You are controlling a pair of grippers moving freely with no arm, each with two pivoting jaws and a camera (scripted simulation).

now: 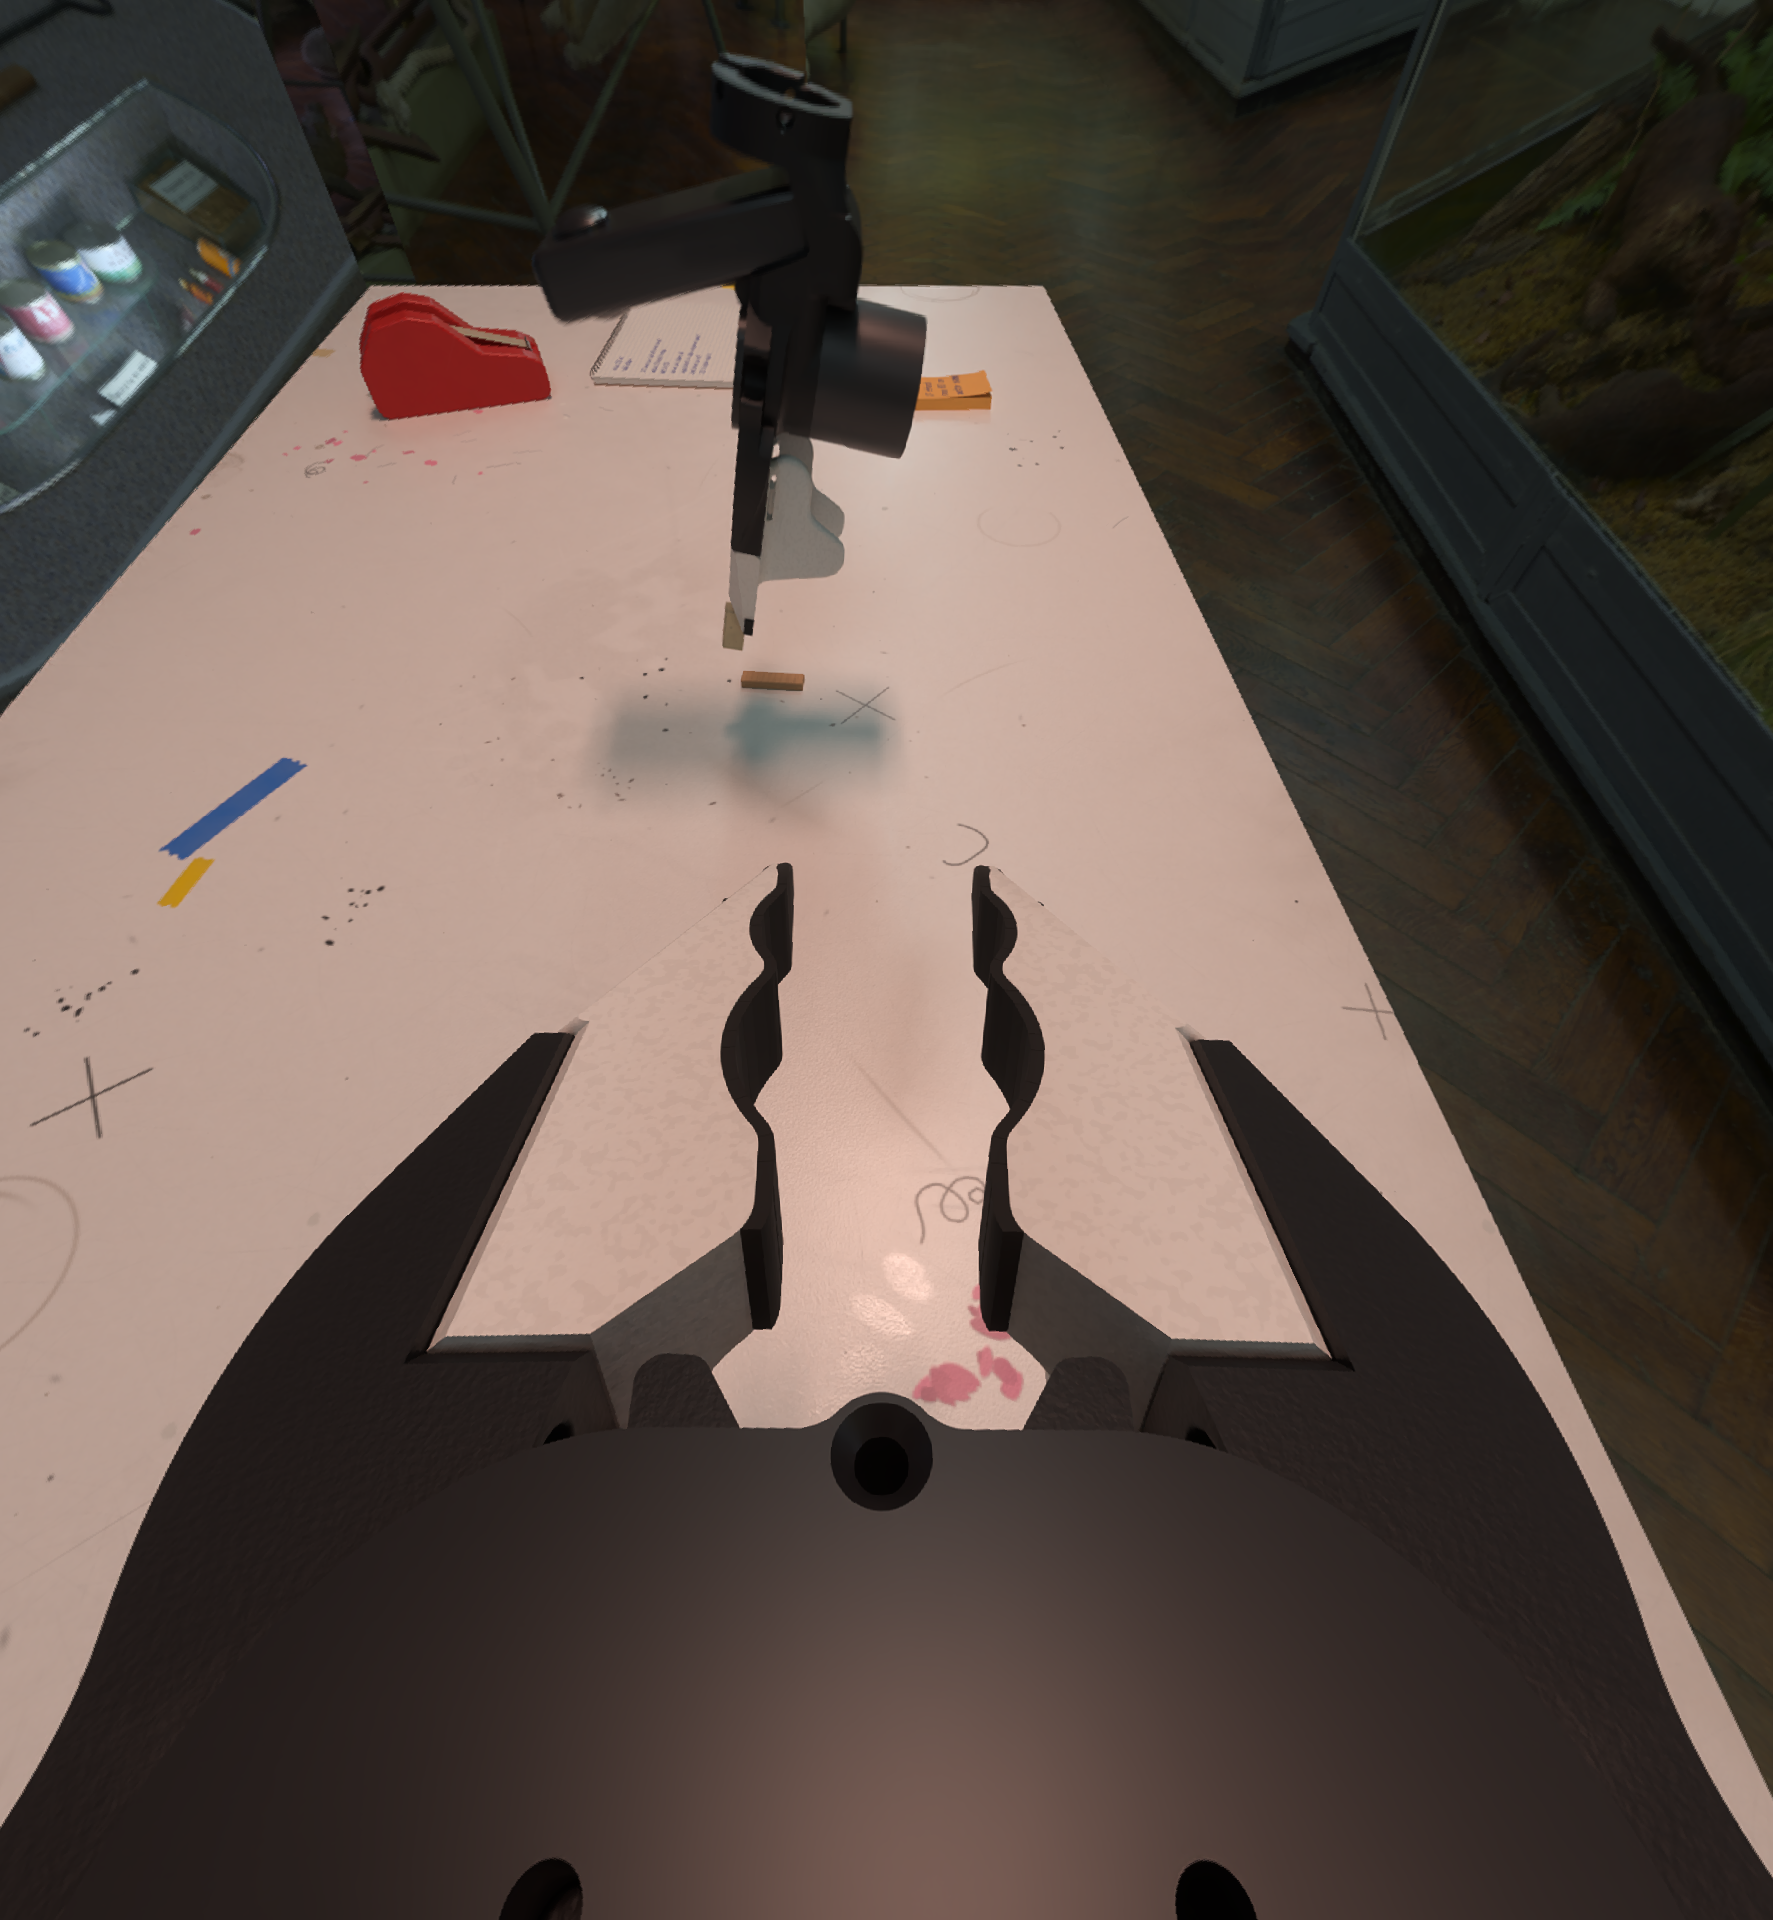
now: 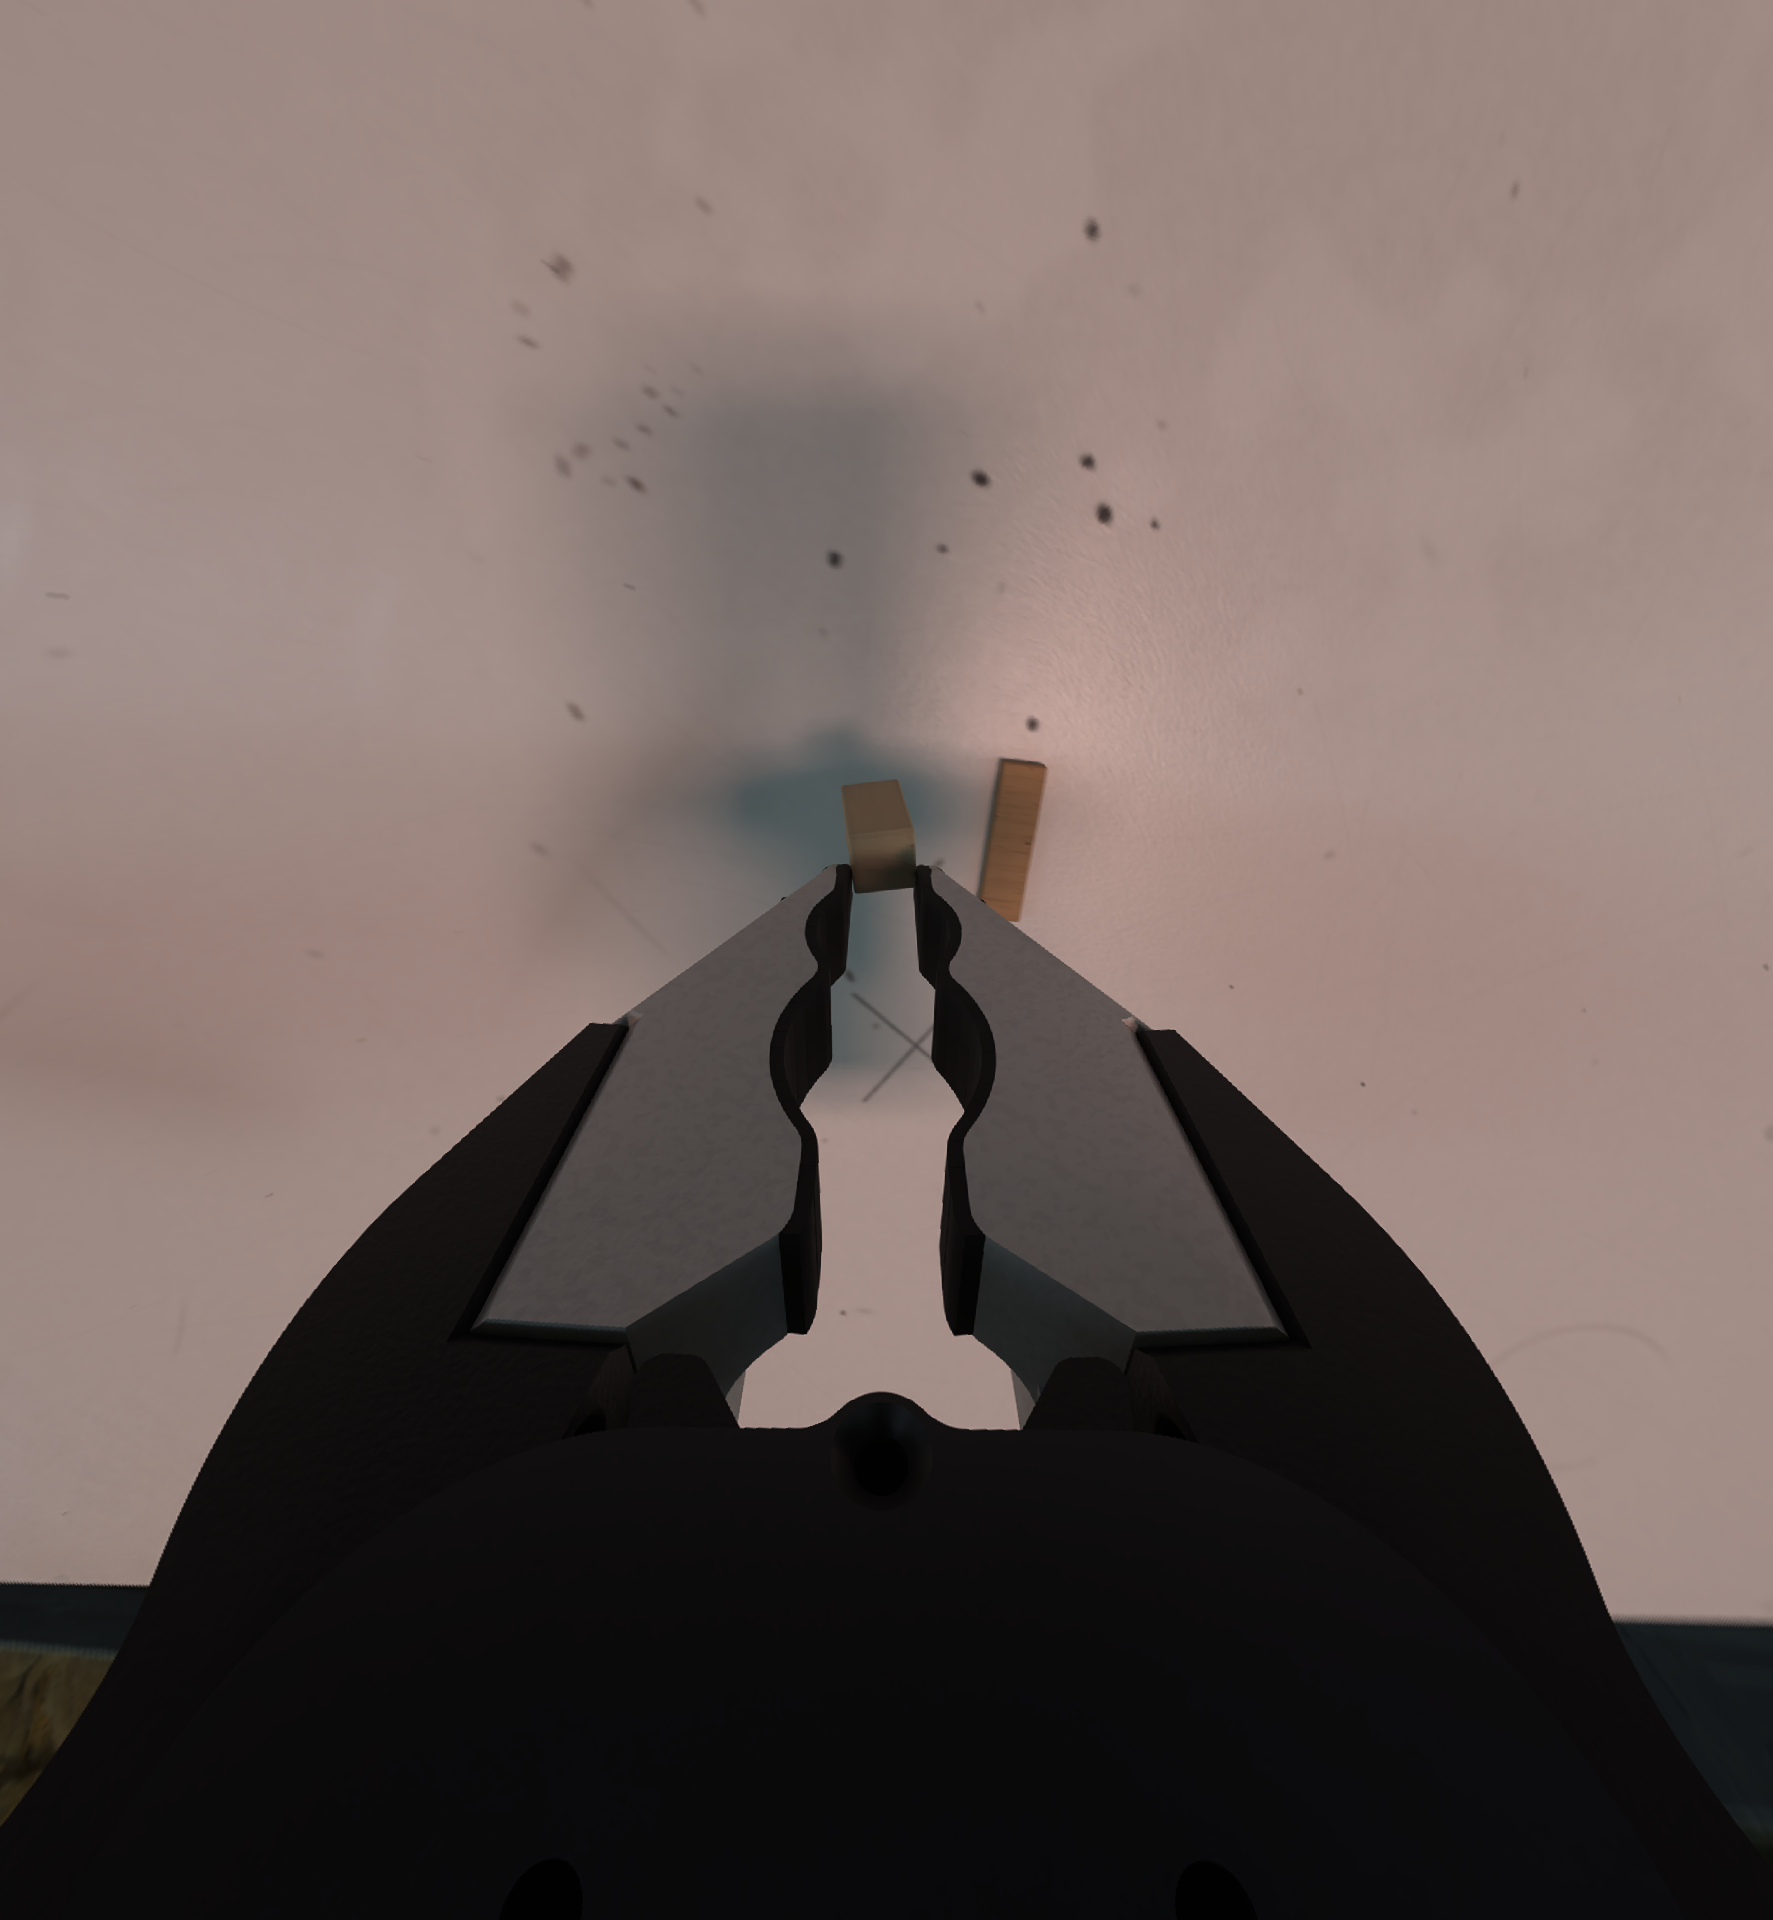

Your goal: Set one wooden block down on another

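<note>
Carrying 1 block over to the other

The right gripper (image 2: 882,883) is pinching the pale block (image 2: 877,847) at its fingertips above the bench (image 1: 446,623); it needs centring over the flat block (image 2: 1012,836) before lowering. The left gripper (image 1: 882,883) is idling, fingers apart.

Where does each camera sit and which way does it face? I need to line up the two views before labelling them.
Left wrist view: on the left gripper, low over the table's near end, facing along it; its own open fingers show, the right gripper ahead.
Right wrist view: on the right gripper, facing down at the table; its fingers pinch the pale block.
Shared: that pale block, the darker block lying beside it, and the table.
</note>
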